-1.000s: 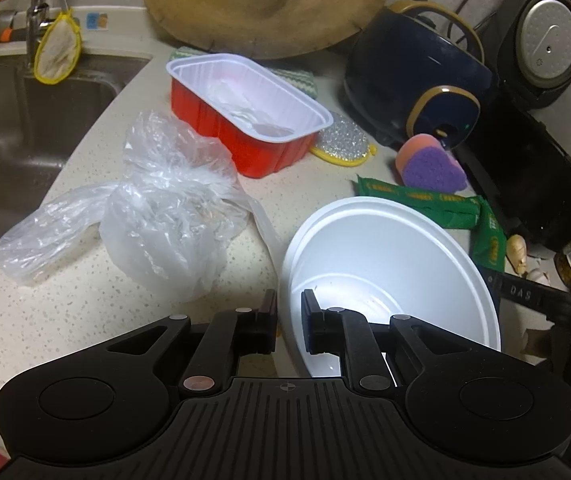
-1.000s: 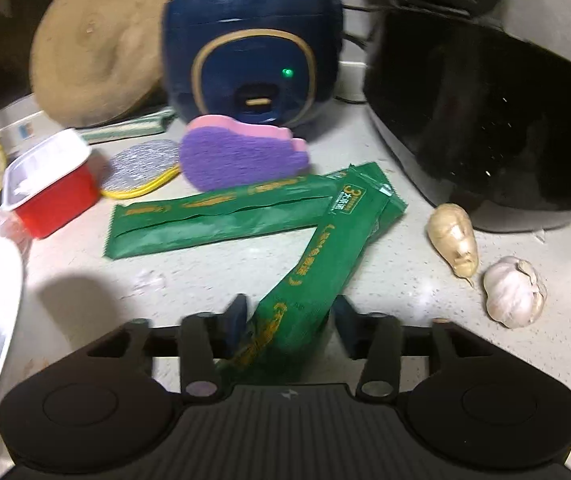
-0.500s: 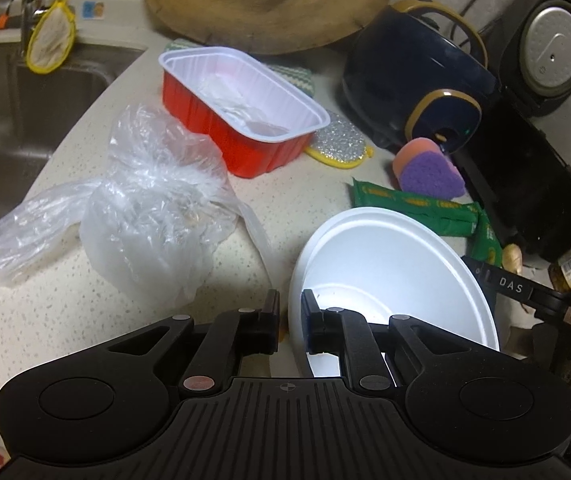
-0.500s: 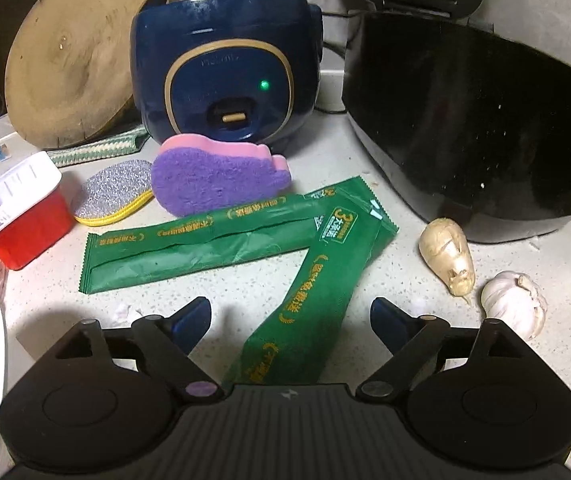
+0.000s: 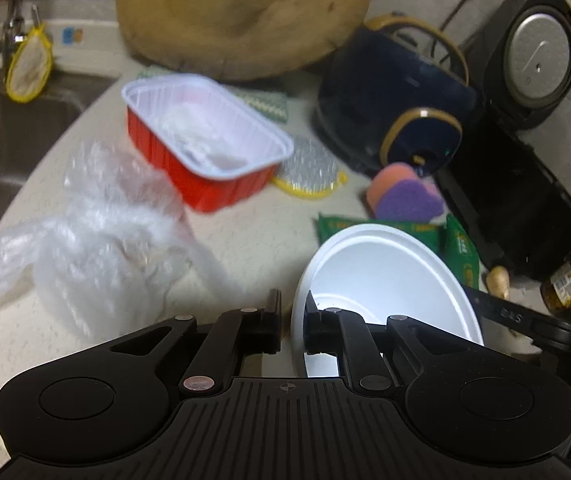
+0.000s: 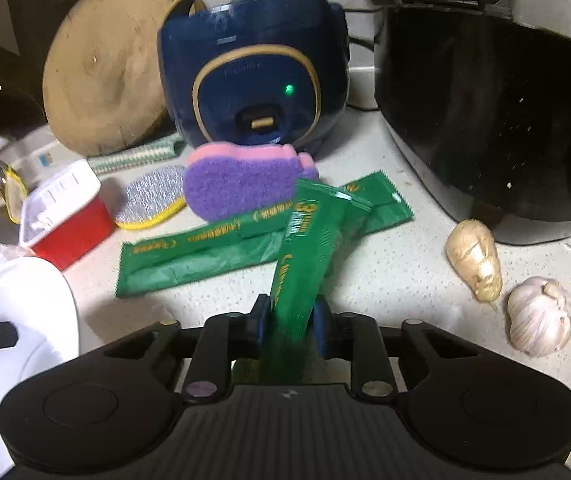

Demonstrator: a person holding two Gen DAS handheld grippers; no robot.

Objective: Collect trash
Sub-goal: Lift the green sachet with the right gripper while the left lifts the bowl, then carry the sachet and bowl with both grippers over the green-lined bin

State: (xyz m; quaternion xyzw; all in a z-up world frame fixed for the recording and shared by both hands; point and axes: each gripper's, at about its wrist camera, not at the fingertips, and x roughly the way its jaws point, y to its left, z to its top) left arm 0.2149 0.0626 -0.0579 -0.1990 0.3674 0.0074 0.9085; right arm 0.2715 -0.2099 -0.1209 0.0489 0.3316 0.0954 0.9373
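My left gripper (image 5: 292, 316) is shut on the rim of a white foam bowl (image 5: 389, 276) and holds it tilted above the counter. A crumpled clear plastic bag (image 5: 97, 248) lies to its left, with a red tray with a white inside (image 5: 205, 152) behind. My right gripper (image 6: 290, 316) is shut on a green wrapper (image 6: 309, 248), lifting its near end. A second green wrapper (image 6: 213, 252) lies flat behind it. The white bowl also shows at the left of the right wrist view (image 6: 25, 312).
A blue cooker (image 6: 253, 80), a black appliance (image 6: 493, 120), a purple sponge (image 6: 241, 184), a scouring pad (image 6: 149, 200) and a round wooden board (image 6: 105, 76) stand at the back. Ginger (image 6: 473, 260) and garlic (image 6: 541, 316) lie at the right. A sink (image 5: 13, 128) is at the left.
My right gripper opened wide, then shut on the near green wrapper and raised it. My left gripper kept hold of the bowl and shifted slightly.
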